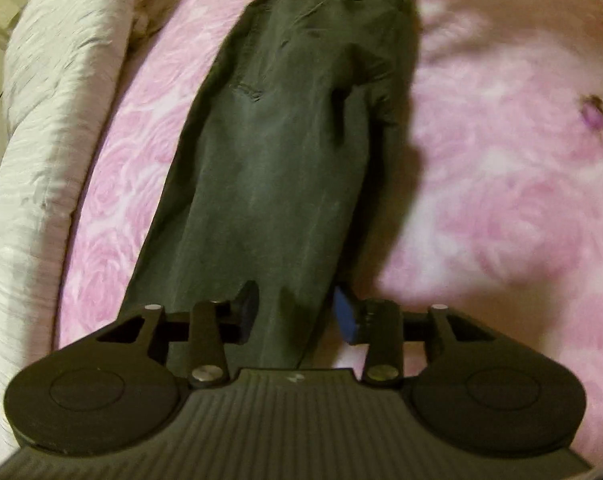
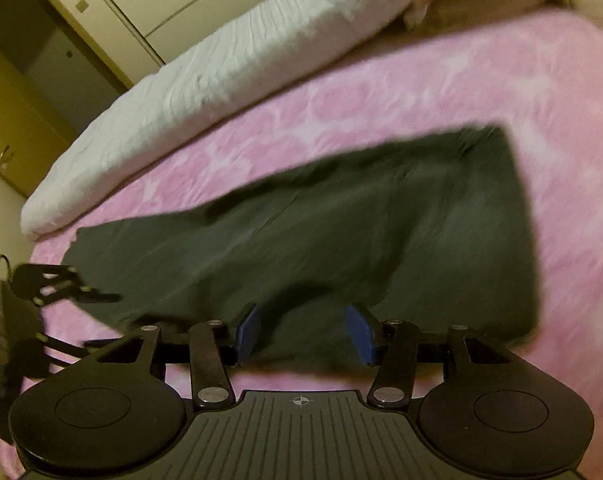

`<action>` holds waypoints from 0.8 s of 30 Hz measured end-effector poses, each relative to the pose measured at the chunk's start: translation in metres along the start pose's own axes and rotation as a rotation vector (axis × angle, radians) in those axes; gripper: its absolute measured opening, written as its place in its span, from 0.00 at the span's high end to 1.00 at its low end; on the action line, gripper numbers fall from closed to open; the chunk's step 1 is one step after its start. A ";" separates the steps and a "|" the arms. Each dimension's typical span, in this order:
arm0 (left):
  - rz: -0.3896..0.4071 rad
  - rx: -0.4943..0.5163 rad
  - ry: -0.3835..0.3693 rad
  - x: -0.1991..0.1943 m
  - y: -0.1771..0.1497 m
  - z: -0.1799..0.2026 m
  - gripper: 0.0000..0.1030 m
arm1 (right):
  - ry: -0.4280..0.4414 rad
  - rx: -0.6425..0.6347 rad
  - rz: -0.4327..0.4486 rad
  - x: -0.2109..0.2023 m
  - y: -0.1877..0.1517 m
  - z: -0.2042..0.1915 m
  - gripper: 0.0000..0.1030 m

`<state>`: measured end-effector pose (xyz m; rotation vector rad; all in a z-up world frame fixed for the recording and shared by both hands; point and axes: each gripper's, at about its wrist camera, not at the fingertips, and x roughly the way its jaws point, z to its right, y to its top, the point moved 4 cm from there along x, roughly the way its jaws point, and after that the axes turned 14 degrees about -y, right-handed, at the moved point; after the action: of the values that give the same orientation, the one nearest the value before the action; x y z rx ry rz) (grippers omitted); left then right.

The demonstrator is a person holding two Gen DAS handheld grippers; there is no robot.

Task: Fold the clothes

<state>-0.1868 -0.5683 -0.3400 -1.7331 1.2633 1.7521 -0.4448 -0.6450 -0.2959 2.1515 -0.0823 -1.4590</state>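
Trousers (image 1: 277,152), dark green, lie stretched on the pink blanket (image 1: 501,184) beside a white quilt (image 1: 53,92). Their near end bunches between the spread fingers of the left claw (image 1: 297,312), the long axis running straight away from it. The right claw (image 2: 301,330), jaws equally wide, straddles a raised edge; there the trousers run crosswise.
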 end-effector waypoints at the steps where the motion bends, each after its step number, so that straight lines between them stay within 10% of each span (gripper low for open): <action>1: 0.016 -0.019 -0.016 0.002 -0.001 -0.005 0.75 | 0.006 0.013 -0.008 0.000 -0.004 -0.007 0.49; 3: 0.048 -0.056 -0.051 0.004 -0.002 -0.016 0.93 | 0.021 0.029 -0.014 0.000 -0.012 -0.023 0.49; 14: 0.129 0.010 -0.133 -0.012 -0.013 -0.024 0.97 | -0.018 0.182 0.031 0.048 -0.045 -0.109 0.50; 18: 0.141 0.072 -0.125 -0.015 -0.019 -0.015 0.97 | -0.063 0.317 0.052 0.058 -0.045 -0.101 0.92; 24: 0.139 0.102 -0.122 -0.026 -0.040 0.001 0.98 | -0.119 0.325 0.019 0.019 -0.076 -0.129 0.95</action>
<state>-0.1514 -0.5379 -0.3287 -1.4908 1.4231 1.8056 -0.3415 -0.5358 -0.3113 2.3033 -0.4069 -1.6560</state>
